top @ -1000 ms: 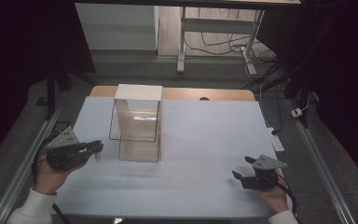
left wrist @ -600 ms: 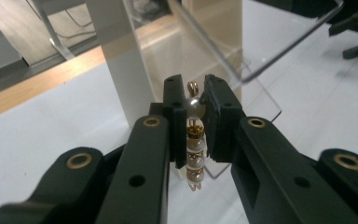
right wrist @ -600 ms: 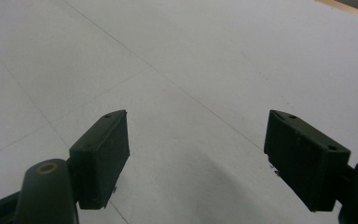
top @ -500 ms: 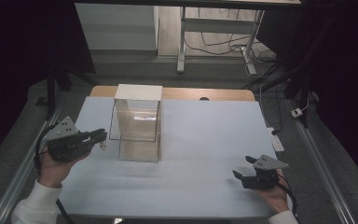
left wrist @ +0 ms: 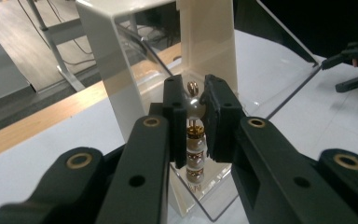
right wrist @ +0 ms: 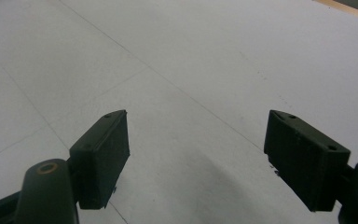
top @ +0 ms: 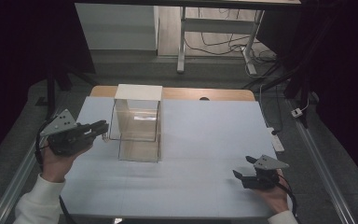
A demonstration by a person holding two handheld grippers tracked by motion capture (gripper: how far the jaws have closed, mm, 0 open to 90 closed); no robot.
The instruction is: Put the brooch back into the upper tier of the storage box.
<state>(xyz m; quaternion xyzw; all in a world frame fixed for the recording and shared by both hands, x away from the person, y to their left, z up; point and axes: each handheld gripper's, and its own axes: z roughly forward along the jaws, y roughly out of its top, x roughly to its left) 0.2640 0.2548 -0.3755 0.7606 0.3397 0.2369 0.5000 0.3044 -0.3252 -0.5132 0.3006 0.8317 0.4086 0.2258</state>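
Item: earring (left wrist: 195, 140), pearl drop, clamped in my left tool (left wrist: 194, 100) near the table's (top: 205, 140) left edge, just beside the clear stand (top: 137, 123). Right tool (top: 255, 175), jaws apart, idle at the front-right corner. Handling: keep level; approach the stand slowly.

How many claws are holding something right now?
1: the left claw is shut on a beaded earring beside the clear display box. The right claw is open over the table.
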